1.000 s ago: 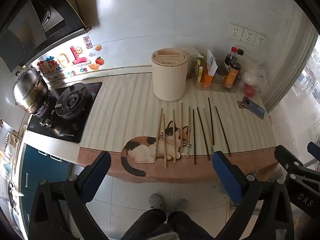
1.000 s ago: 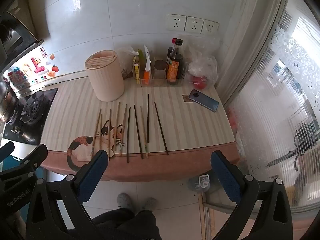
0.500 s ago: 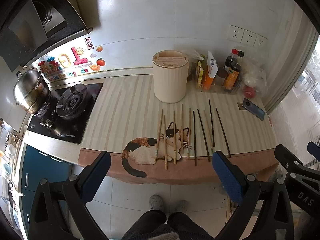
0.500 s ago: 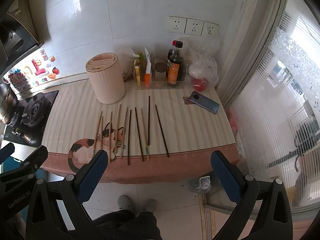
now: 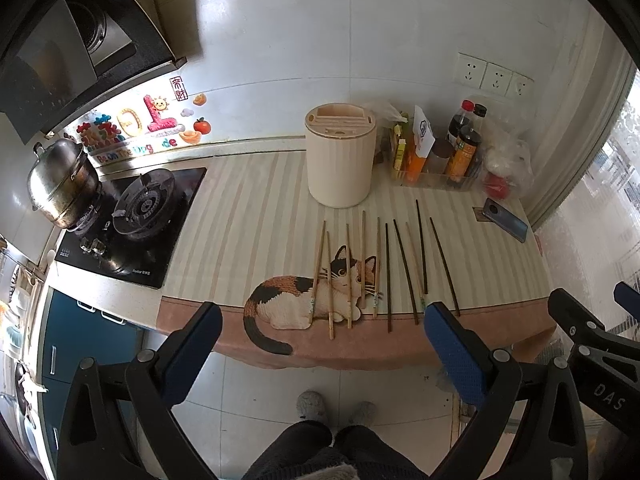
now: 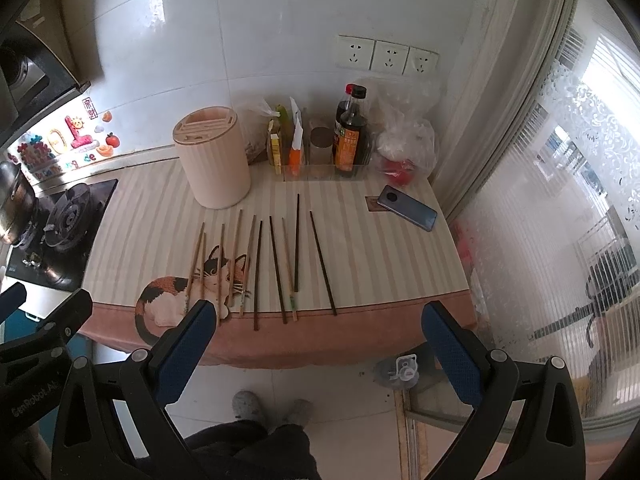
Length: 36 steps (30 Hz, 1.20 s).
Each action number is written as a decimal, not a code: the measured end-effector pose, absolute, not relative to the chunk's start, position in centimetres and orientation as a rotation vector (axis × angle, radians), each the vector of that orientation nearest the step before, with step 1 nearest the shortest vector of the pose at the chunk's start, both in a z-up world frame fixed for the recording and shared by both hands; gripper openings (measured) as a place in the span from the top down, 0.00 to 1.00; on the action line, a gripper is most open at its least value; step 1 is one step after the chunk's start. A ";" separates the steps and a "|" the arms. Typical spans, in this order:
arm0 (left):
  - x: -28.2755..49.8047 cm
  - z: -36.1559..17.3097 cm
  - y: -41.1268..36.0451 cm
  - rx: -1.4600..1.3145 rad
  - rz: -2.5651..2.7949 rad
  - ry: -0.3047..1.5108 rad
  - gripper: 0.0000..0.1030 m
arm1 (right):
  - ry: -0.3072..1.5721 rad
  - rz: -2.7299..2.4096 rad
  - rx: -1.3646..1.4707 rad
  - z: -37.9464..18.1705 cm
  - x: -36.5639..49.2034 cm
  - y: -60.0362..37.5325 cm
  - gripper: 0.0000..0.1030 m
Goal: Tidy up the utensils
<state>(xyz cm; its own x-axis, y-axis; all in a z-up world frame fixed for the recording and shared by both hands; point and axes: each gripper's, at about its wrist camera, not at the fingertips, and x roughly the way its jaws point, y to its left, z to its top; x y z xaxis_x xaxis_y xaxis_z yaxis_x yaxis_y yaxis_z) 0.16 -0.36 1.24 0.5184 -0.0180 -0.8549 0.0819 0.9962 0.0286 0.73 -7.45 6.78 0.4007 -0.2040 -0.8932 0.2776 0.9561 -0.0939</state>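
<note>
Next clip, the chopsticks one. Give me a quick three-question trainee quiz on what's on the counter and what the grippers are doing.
1. True or false: the left gripper is shut on a chopstick.
2. What stands directly behind the chopsticks? A) steel pot B) cream slotted holder C) phone
3. Fill in: the light chopsticks lie across a printed ____ on the tablecloth.

Key:
1. False. Both it and the right gripper are open and empty, short of the counter.
2. B, the cream slotted holder; the phone lies to the right.
3. cat
</note>
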 end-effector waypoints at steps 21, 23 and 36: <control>-0.6 1.4 -0.8 0.062 -0.061 1.021 0.00 | 1.107 -0.305 0.073 7.3 0.4 -7.6 0.00; -0.6 1.4 -0.8 0.059 -0.063 1.021 0.00 | 1.103 -0.306 0.073 7.4 0.4 -7.7 0.00; -0.9 1.6 -0.8 0.054 -0.064 1.020 0.00 | 1.084 -0.305 0.072 8.3 -0.6 -7.6 0.00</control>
<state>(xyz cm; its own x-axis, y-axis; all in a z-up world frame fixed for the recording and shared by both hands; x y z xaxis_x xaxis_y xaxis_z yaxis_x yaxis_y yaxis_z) -0.94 -0.77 1.57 0.5215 -0.0285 -0.8528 0.0790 0.9968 0.0149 -0.62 -7.63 8.29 0.4300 -0.2090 -0.8783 0.2795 0.9559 -0.0906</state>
